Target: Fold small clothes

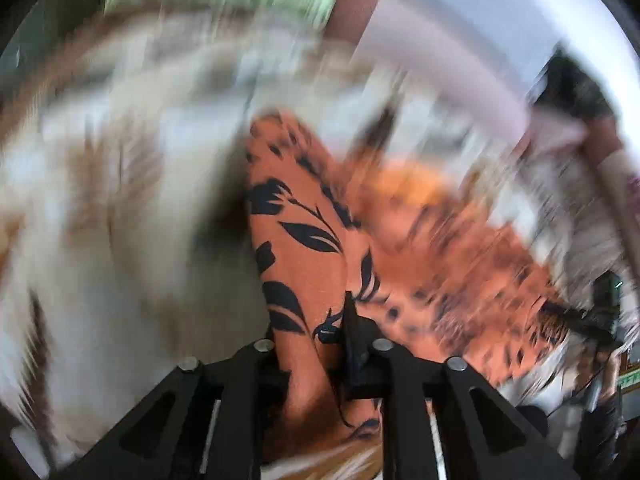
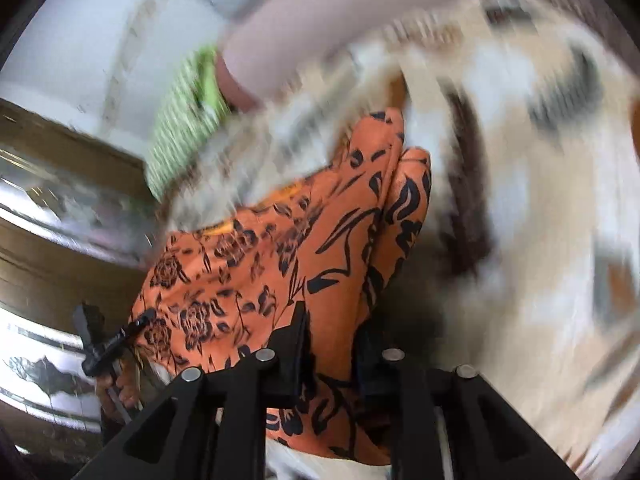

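Gripping one edge of the orange floral garment (image 1: 304,240) in both the left tool (image 1: 312,344) and the right tool (image 2: 332,344), keeping it taut above the patterned cloth surface (image 1: 120,200) for folding.

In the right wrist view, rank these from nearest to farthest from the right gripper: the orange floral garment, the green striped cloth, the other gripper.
1. orange floral garment: clamped in the right gripper.
2. left gripper: lower left, at the garment's far edge.
3. green striped cloth: upper left, beyond the garment.
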`<state>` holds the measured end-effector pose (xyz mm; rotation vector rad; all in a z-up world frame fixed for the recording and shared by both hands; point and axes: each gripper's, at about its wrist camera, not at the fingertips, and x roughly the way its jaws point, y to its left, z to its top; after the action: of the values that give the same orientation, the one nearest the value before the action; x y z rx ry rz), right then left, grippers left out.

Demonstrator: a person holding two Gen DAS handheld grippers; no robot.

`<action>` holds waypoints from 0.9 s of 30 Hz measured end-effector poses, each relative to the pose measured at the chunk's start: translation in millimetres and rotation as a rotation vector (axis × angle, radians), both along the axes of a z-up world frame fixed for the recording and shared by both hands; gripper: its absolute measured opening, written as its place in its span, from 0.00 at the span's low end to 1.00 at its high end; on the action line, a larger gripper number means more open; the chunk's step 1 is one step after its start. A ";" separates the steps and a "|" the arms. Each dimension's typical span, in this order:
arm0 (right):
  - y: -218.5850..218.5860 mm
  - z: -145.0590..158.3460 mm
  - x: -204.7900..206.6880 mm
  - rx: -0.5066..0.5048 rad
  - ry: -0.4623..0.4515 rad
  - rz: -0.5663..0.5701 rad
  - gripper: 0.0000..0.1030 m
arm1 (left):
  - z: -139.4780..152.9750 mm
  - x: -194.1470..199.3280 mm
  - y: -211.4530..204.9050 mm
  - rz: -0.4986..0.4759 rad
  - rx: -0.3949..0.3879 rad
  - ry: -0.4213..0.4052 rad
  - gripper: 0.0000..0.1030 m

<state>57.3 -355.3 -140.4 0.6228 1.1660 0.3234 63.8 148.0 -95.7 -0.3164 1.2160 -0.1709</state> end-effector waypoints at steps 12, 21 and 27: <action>38.1 72.6 26.5 -0.073 -0.200 -0.022 0.65 | 75.0 -17.4 8.3 0.058 0.048 -0.294 0.56; 159.2 48.3 133.8 0.132 -0.055 0.058 0.65 | -4.0 -16.4 -67.6 -0.107 0.196 -0.206 0.55; 231.9 92.9 123.4 -0.388 -0.379 0.559 0.65 | 3.5 -20.8 -54.5 -0.120 0.153 -0.258 0.56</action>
<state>180.7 -123.3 -47.5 -0.1169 0.9791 0.6384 43.0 93.5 -92.2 -0.0837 0.9856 -0.2141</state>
